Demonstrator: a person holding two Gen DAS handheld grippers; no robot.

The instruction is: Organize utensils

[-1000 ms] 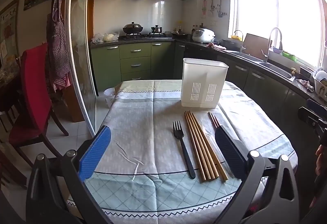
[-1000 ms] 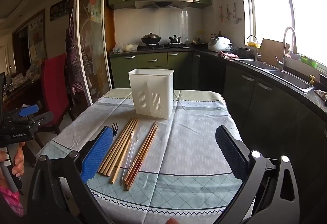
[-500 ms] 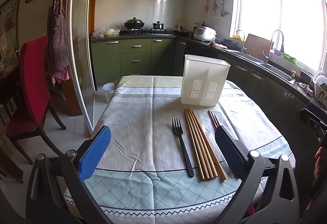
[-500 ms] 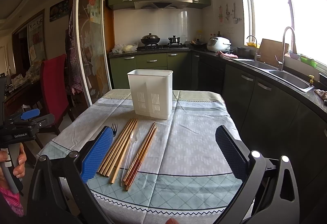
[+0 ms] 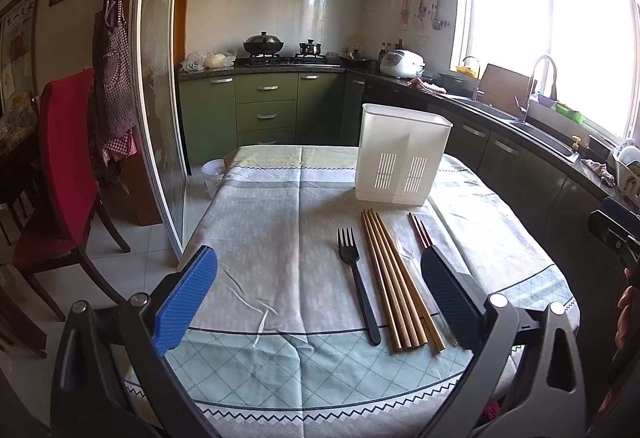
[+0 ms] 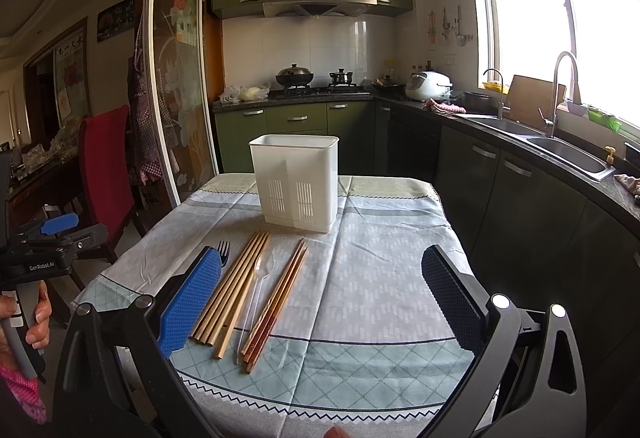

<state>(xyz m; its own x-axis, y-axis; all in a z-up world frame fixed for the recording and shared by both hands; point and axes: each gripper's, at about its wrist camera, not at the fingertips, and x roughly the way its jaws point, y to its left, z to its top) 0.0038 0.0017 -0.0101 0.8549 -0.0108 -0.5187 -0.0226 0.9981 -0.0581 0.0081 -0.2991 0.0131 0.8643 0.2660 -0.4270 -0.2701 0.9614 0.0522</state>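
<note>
On the tablecloth (image 5: pixel 280 238), the black fork (image 5: pixel 357 284), light chopsticks (image 5: pixel 398 278), clear spoon (image 6: pixel 256 302) and dark chopsticks (image 6: pixel 276 302) lie parallel, pointing toward the white utensil holder (image 5: pixel 402 154), while left gripper (image 5: pixel 318 294) and right gripper (image 6: pixel 320 294) hover spread wide, holding nothing.

Counter (image 5: pixel 280 238): bare cloth across the left half, passable. Right of centre, lying side by side lengthwise: black fork (image 5: pixel 357 278), light chopsticks (image 5: pixel 396 278), clear spoon (image 6: pixel 258 278), dark chopsticks (image 6: pixel 280 298). White utensil holder (image 5: pixel 400 154) stands upright just beyond their far tips, open at the top. Bare cloth right of the dark chopsticks.
</note>
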